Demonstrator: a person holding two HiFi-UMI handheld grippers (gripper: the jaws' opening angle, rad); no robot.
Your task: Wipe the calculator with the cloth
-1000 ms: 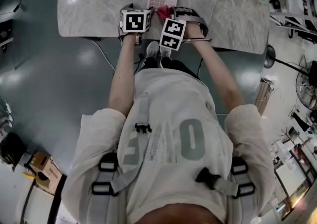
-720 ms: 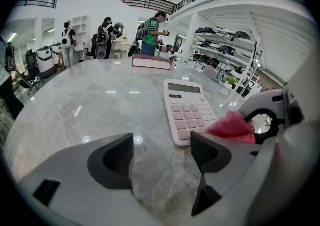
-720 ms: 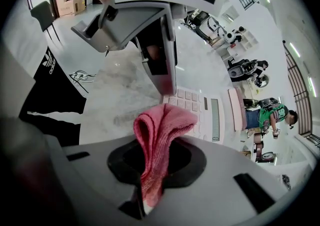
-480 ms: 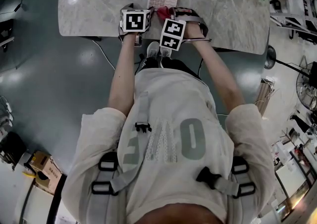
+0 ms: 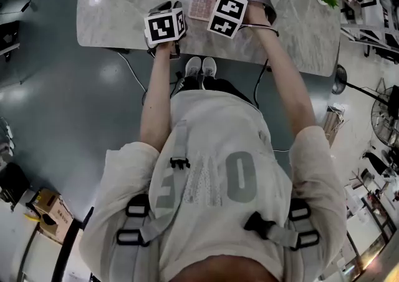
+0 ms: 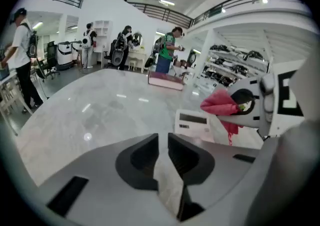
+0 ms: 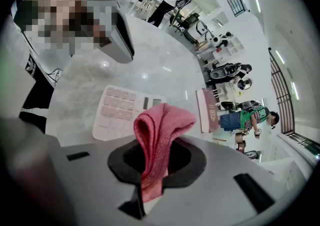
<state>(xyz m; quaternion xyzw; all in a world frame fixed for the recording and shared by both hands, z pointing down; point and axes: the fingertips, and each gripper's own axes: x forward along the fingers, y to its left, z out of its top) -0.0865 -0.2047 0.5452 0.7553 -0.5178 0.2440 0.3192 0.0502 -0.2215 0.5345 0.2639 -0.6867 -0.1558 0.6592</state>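
Two jaws of the right gripper (image 7: 159,156) clamp the pink cloth (image 7: 162,122), the calculator (image 7: 122,112) ahead of them on the bench (image 6: 100,110); the left gripper (image 6: 163,152) jaws, just closing, stand slightly apart with nothing between.

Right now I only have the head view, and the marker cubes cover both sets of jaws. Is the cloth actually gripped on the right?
Observer: Yes. The right gripper view shows the right gripper shut on the pink cloth, a fold bulging above the jaws.
Operator: Is the calculator's keypad covered?
Observer: No. The calculator lies keys up beyond the cloth, keypad in plain sight.
Operator: And the left?
Observer: The left gripper jaws have just been closing to a narrow gap; only the table shows between them.
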